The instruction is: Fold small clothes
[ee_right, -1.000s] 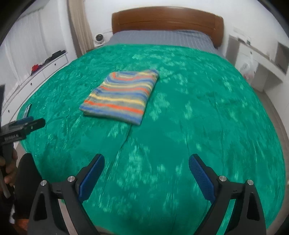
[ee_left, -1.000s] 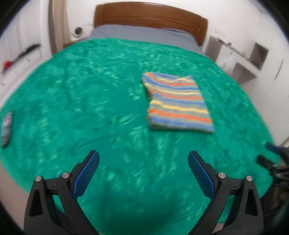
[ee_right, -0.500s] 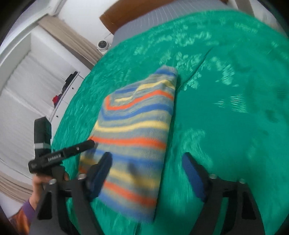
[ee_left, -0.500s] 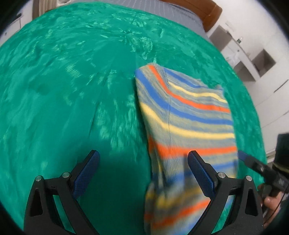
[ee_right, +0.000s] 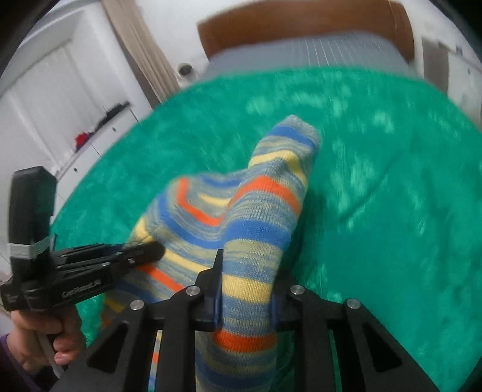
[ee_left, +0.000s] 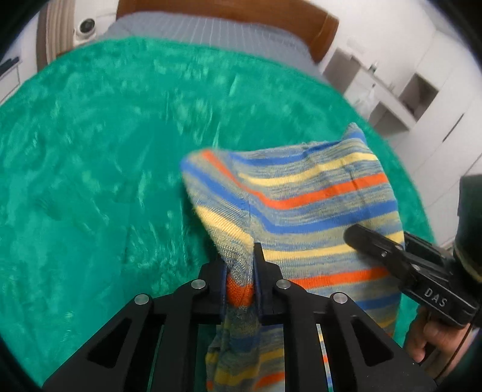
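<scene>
A small knitted garment [ee_left: 316,193] with blue, orange, yellow and grey stripes lies folded on the green blanket [ee_left: 105,150]. My left gripper [ee_left: 241,271] is closing, its pads pinching the garment's near left corner, which bunches up between them. In the right wrist view my right gripper [ee_right: 245,289] is closing on the thick near right edge of the garment [ee_right: 259,211], with the cloth filling the gap. Each gripper shows in the other's view: the right one [ee_left: 351,236] over the garment's right side, the left one [ee_right: 153,248] at its left side, each held by a hand.
The blanket covers a bed with a grey sheet [ee_left: 195,27] and a brown wooden headboard [ee_left: 325,30] at the far end. White shelves [ee_left: 406,90] stand to the right, white drawers [ee_right: 75,150] to the left. A small round camera [ee_left: 86,25] sits beside the headboard.
Both grippers moved forward and down to the garment's near edge, then went from wide open to pinching it. The near corners now bunch up between the jaws.
</scene>
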`<action>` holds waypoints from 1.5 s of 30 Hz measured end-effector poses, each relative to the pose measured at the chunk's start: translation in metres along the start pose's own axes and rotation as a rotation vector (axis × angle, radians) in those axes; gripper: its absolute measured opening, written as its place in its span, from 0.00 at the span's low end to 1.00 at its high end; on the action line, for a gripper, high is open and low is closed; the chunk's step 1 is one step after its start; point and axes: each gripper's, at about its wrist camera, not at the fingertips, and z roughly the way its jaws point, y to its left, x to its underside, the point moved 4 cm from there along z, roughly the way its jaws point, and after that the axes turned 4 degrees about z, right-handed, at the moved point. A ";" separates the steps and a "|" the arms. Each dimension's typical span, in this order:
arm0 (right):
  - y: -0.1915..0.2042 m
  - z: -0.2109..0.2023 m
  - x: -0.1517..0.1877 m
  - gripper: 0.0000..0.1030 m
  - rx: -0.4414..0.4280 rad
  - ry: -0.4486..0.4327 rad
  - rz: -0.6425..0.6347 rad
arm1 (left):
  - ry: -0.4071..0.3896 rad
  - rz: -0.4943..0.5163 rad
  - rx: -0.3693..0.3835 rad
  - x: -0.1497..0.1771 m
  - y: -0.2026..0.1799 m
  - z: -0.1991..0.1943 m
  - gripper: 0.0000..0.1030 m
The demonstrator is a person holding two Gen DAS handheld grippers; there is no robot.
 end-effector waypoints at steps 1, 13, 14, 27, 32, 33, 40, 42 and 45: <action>0.002 -0.010 -0.006 0.22 -0.011 -0.021 0.003 | -0.018 0.002 0.007 -0.005 -0.003 -0.007 0.13; -0.039 -0.055 0.023 0.99 0.336 0.014 -0.012 | -0.128 0.132 -0.344 0.036 -0.008 -0.043 0.93; -0.027 -0.070 0.032 0.99 0.360 0.005 -0.047 | -0.166 0.147 -0.351 0.043 -0.015 -0.058 0.99; 0.034 -0.205 0.077 0.99 0.418 -0.134 -0.110 | -0.290 0.154 -0.378 0.084 -0.076 -0.174 1.00; 0.048 -0.230 0.091 0.99 0.442 -0.144 -0.131 | -0.320 0.124 -0.379 0.096 -0.087 -0.196 1.00; 0.049 -0.234 0.094 0.99 0.444 -0.146 -0.132 | -0.331 0.114 -0.373 0.099 -0.089 -0.200 1.00; 0.054 -0.251 0.108 0.99 0.414 -0.124 -0.115 | -0.297 0.123 -0.426 0.110 -0.107 -0.220 1.00; 0.056 -0.254 0.110 0.99 0.401 -0.101 -0.105 | -0.271 0.123 -0.400 0.113 -0.113 -0.224 1.00; 0.060 -0.259 0.111 0.99 0.391 -0.085 -0.096 | -0.229 0.113 -0.376 0.114 -0.117 -0.227 1.00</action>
